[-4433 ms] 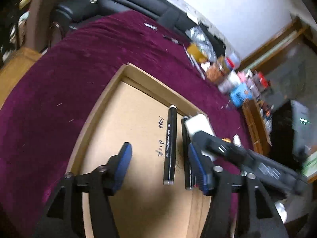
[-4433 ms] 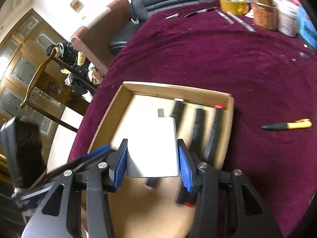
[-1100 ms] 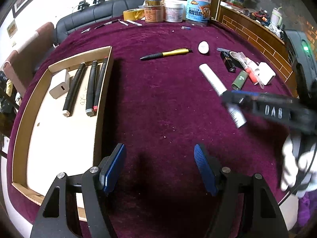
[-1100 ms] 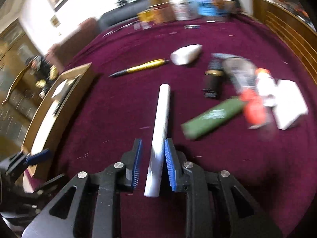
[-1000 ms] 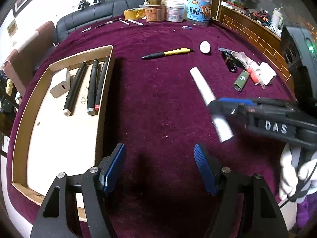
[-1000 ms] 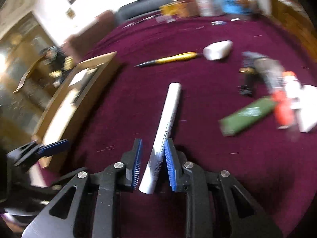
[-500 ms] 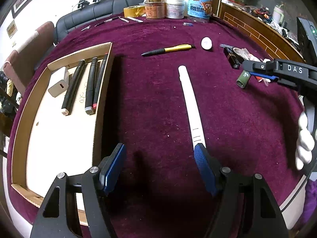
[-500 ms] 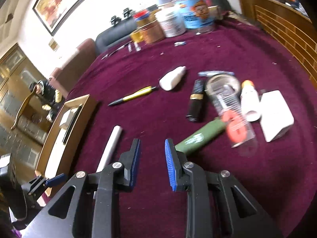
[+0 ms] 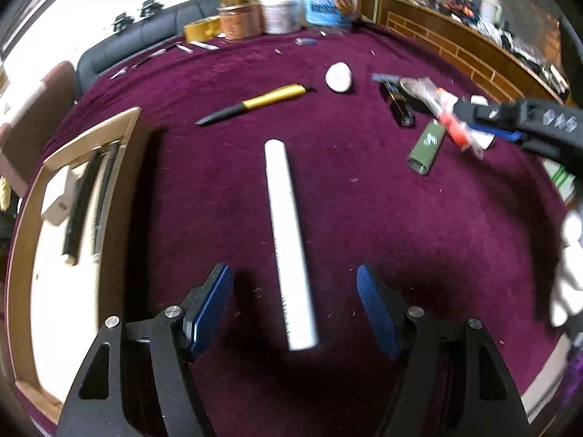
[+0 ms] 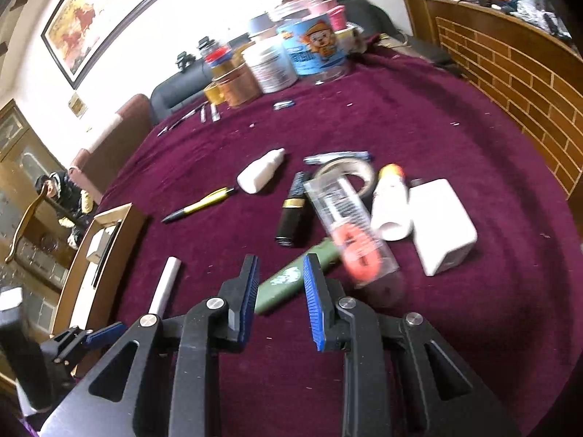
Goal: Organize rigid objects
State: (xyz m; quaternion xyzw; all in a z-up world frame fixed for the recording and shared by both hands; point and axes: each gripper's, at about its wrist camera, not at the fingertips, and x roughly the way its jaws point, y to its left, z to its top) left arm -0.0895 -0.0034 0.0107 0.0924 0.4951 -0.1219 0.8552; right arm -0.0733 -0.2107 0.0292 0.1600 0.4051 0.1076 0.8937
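A long white tube (image 9: 288, 240) lies on the purple cloth, its near end between the jaws of my open left gripper (image 9: 293, 287), untouched; it also shows in the right wrist view (image 10: 165, 284). My right gripper (image 10: 280, 269) is open and empty, just above a green cylinder (image 10: 291, 278), which also lies at right in the left wrist view (image 9: 426, 145). A cardboard tray (image 9: 22, 225) at left holds a white charger (image 9: 56, 196) and black markers (image 9: 78, 204). The right gripper (image 9: 488, 133) shows at the right of the left wrist view.
Loose on the cloth: a yellow-black pen (image 10: 198, 205), white bottle (image 10: 260, 173), black lipstick (image 10: 293, 215), clear tube with red cap (image 10: 349, 225), tape ring (image 10: 346, 169), white-orange bottle (image 10: 390, 200), white adapter (image 10: 442, 224). Jars (image 10: 291, 58) stand at the back. The table edge runs near right.
My right gripper let go of the white tube, opened and moved right to the green cylinder. My left gripper moved forward, so the tube's near end now lies between its jaws.
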